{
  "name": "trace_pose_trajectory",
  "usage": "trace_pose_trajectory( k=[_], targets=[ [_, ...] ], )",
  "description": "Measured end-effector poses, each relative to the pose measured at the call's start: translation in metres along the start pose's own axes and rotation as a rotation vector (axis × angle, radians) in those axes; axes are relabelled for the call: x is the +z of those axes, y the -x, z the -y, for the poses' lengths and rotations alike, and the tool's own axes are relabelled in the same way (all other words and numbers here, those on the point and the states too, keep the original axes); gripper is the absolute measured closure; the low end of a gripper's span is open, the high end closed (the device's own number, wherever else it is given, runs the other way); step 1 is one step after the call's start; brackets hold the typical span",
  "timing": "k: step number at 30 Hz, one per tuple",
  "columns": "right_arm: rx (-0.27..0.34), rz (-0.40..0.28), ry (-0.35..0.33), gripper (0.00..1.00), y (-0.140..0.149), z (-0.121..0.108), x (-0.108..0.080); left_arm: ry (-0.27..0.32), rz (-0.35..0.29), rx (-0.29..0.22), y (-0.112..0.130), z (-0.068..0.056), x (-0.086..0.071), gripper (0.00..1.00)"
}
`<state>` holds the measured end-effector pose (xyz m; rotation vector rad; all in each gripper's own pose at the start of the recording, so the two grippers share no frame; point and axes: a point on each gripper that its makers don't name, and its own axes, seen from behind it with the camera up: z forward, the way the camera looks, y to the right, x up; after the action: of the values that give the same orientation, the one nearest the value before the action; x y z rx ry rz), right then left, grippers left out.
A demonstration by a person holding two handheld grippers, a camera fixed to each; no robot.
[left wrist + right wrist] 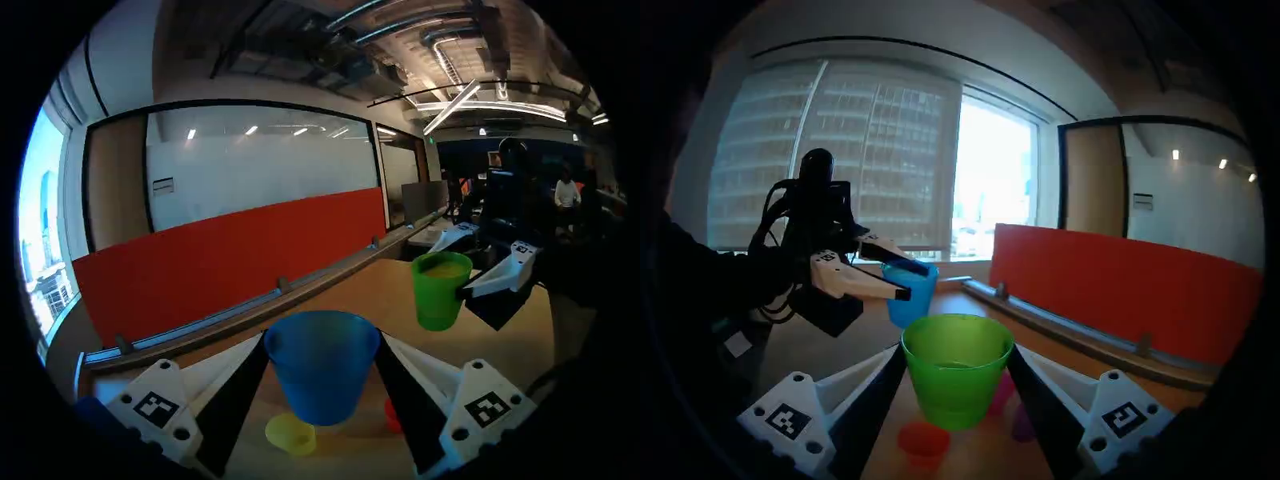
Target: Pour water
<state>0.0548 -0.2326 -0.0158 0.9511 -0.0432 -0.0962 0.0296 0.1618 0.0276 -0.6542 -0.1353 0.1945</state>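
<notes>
Blue cup (322,380) x1, left tool (322,340) | green cup (957,384) x1, right tool (956,349)

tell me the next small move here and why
Probably bring the green cup, upright in the right gripper, nearer the blue cup in the left gripper before tilting: both cups are gripped, lifted and upright, with a gap between them, so pouring now would likely spill.

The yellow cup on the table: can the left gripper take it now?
Probably not: the left gripper is shut on the blue cup, so it has no free grip, though the yellow cup stands close below it.
</notes>
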Motion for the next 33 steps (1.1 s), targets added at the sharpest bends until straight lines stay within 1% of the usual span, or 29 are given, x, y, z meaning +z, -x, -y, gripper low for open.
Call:
trace_pose_trajectory(
  k=[5,9,12,20,29,33],
  targets=[
    [-0.005,0.035,0.018,0.09,0.007,-0.01,-0.005,0.006,0.048,0.017,0.016,0.001,0.004,0.11],
    [-0.005,0.071,0.02,0.09,0.017,-0.015,-0.009,0.014,0.076,0.02,0.025,0.0,0.006,0.11],
    [-0.002,0.101,0.02,0.09,0.024,-0.019,-0.012,0.026,0.093,0.023,0.032,-0.003,0.008,0.11],
    [0.024,0.153,0.01,0.09,0.039,-0.028,-0.02,0.056,0.151,0.048,0.05,-0.012,0.014,0.1],
    [0.002,0.234,0.003,0.09,0.065,-0.035,-0.026,0.094,0.217,0.071,0.073,-0.022,0.016,0.1],
    [0.008,0.262,-0.002,0.09,0.074,-0.037,-0.028,0.111,0.239,0.078,0.082,-0.026,0.017,0.1]
  ],
)
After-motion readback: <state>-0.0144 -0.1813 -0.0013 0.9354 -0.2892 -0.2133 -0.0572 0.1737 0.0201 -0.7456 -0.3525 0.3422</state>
